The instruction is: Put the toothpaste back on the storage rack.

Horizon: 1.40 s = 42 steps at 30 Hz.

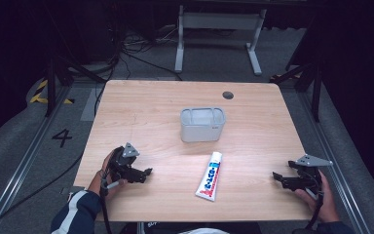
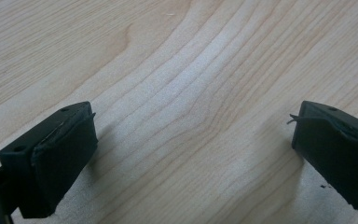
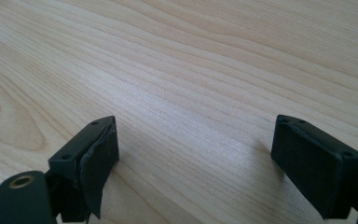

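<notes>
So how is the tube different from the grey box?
The tube lies flat on the table; the box stands upright with its top open. The tube is long, thin and white with blue and red print; the box is squat and plain grey. The tube lies nearer the person, between the grippers; the box sits farther back, mid-table. Neither is touched by a gripper.

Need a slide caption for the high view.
Open left gripper and right gripper flank a toothpaste tube; grey bin behind.

Matt pale wood table (image 1: 141, 112), glossy plastic-looking tube (image 1: 210, 176), and perhaps matt grey plastic container (image 1: 202, 125).
</notes>
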Motion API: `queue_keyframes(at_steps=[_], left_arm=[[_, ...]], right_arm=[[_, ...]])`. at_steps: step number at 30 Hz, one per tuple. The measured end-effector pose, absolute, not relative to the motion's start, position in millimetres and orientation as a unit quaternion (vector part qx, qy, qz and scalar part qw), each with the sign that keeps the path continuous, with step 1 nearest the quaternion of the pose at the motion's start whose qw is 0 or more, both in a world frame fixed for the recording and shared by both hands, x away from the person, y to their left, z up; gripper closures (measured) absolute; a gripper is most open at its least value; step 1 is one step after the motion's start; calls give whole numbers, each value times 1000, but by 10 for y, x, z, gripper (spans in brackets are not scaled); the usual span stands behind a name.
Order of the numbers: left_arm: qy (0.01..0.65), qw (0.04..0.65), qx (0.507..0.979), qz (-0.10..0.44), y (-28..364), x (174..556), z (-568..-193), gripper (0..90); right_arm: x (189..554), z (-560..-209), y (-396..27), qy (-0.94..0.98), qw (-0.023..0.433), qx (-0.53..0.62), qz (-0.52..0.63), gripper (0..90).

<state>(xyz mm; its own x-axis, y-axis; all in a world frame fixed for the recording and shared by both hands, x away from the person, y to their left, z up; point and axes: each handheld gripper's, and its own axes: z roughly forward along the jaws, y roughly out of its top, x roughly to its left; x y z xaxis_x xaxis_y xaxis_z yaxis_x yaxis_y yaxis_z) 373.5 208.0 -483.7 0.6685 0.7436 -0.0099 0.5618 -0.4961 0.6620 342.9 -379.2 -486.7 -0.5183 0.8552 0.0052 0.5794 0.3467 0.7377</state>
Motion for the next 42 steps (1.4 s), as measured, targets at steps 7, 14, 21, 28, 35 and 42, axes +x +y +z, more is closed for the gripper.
queue_keyframes(at_steps=[7,14,21,28,35,42], left_arm=[[370,327,859,137,2117,3654,-4836,2],[356,325,866,130,2148,3635,-4828,1],[355,330,865,128,2150,3638,-4836,1],[351,332,867,126,2157,3643,-4839,1],[348,331,868,128,2161,3644,-4837,1],[347,329,869,130,2165,3646,-4834,2]], right_arm=[[3437,-4867,-3797,799,193,448,352,147],[3442,-4867,-3790,798,194,450,350,146],[3472,-4840,-3840,816,180,426,346,151],[3509,-4733,-3823,840,175,372,355,208],[3589,-4457,-3617,859,185,297,373,232],[3708,-4167,-3229,883,173,206,384,232]])
